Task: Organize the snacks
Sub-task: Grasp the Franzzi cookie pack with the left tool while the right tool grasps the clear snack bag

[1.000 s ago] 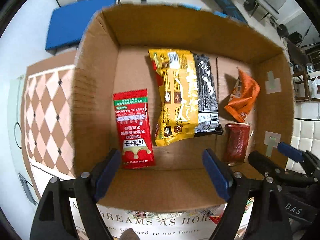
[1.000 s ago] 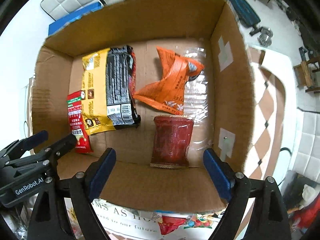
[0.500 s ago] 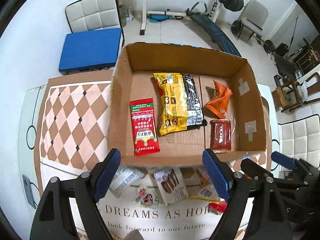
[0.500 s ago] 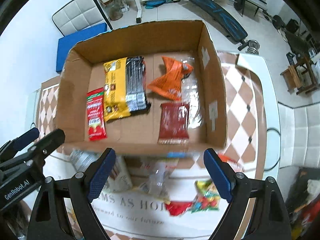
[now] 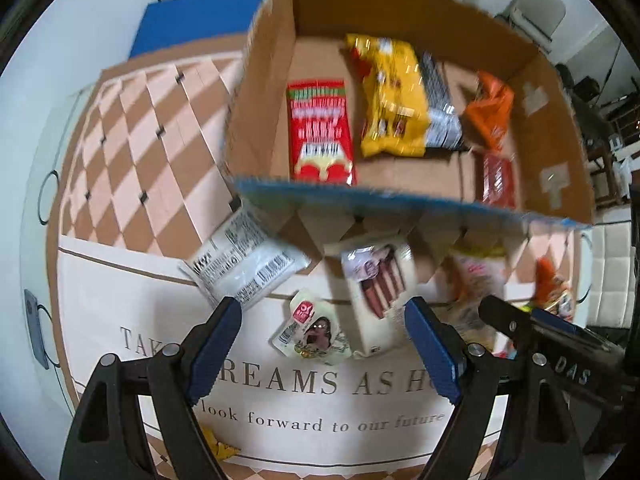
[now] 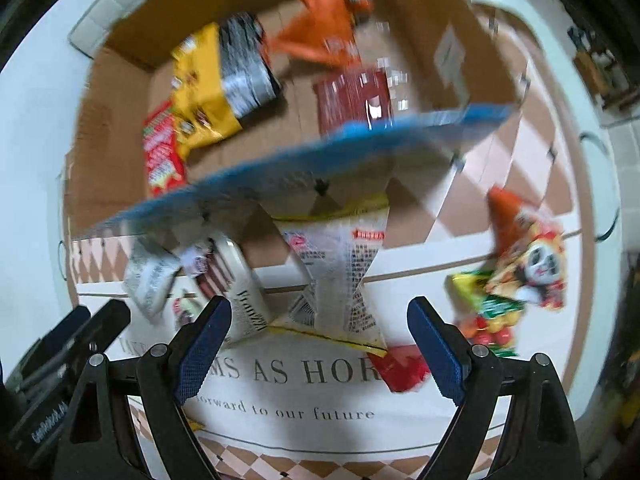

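Note:
An open cardboard box [image 5: 260, 92] holds a red packet [image 5: 320, 132], a yellow and black bag [image 5: 392, 96], an orange bag [image 5: 490, 112] and a dark red packet [image 5: 496, 176]. Loose snacks lie on the mat in front of it: a white packet [image 5: 244, 264], a white box with brown sticks [image 5: 376, 288], a small pouch [image 5: 312, 328]. My left gripper [image 5: 324, 352] is open and empty, just above the pouch. My right gripper [image 6: 320, 344] is open and empty over a white printed bag [image 6: 340, 280]. The box [image 6: 104, 152] also shows there.
A colourful clown packet [image 6: 528, 264], a green fruit packet [image 6: 488, 312] and a red packet [image 6: 400, 368] lie at the right. The white mat with lettering [image 5: 280, 384] covers the checkered table [image 5: 128, 152]. A blue cushion [image 5: 192, 20] and chairs stand beyond.
Both grippers have pulled back from the box and dropped toward the loose snacks on the mat. The views are motion blurred. Both stay open and empty.

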A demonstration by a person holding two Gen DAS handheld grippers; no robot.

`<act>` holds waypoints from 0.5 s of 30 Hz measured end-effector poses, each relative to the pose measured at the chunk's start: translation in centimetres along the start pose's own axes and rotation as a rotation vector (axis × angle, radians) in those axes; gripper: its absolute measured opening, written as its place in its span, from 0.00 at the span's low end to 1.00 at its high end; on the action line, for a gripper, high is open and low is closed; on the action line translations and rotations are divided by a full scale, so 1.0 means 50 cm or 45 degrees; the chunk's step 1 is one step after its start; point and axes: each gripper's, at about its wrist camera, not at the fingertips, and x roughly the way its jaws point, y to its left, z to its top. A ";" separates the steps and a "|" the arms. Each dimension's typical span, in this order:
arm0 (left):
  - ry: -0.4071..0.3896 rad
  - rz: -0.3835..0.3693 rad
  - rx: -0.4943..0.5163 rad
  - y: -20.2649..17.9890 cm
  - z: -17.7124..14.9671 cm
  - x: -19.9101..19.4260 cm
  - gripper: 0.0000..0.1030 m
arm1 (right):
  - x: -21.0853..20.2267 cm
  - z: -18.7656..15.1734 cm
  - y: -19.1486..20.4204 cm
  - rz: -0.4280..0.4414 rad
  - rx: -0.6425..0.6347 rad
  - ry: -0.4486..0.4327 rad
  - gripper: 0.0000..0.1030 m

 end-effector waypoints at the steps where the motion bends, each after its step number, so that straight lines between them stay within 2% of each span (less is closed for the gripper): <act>1: 0.010 -0.001 -0.003 0.002 -0.001 0.011 0.81 | 0.018 0.001 -0.005 0.010 0.016 0.014 0.89; 4: 0.047 -0.018 -0.004 0.002 0.001 0.047 0.81 | 0.061 0.003 -0.018 0.041 0.056 0.044 0.86; 6: 0.081 -0.032 0.002 -0.004 0.006 0.067 0.81 | 0.080 0.005 -0.023 0.044 0.056 0.054 0.71; 7: 0.105 -0.046 0.006 -0.010 0.007 0.080 0.81 | 0.088 0.004 -0.025 0.027 0.046 0.066 0.55; 8: 0.120 -0.053 0.011 -0.015 0.009 0.088 0.81 | 0.093 0.001 -0.030 0.013 0.043 0.074 0.49; 12: 0.186 -0.069 0.045 -0.051 0.012 0.127 0.81 | 0.081 -0.013 -0.057 -0.051 0.021 0.063 0.47; 15: 0.246 -0.072 0.045 -0.077 0.016 0.167 0.81 | 0.075 -0.021 -0.081 -0.055 0.033 0.069 0.46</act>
